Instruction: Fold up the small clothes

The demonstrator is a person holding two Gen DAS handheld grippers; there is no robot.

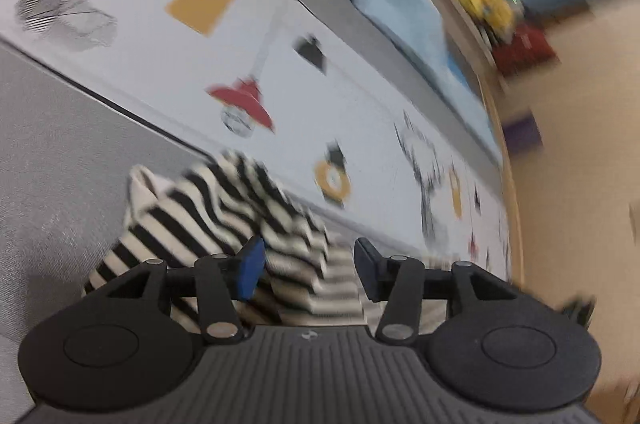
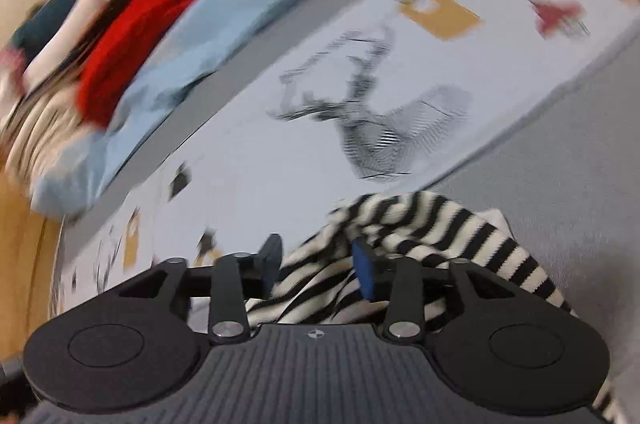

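A small black-and-white striped garment (image 1: 224, 220) lies bunched on the grey part of the cloth-covered table. In the left wrist view my left gripper (image 1: 308, 264) is open, its jaws spread over the garment's folds, not closed on them. The same garment shows in the right wrist view (image 2: 420, 228). My right gripper (image 2: 316, 264) is open too, with striped cloth lying between its jaws. Both views are blurred by motion.
The table cover (image 1: 360, 112) is white, printed with deer heads, lamps and yellow tags. At the back lie a light blue cloth (image 2: 192, 36), a red garment (image 2: 136, 28) and other clothes. The wooden table edge (image 1: 516, 216) and floor are to the right.
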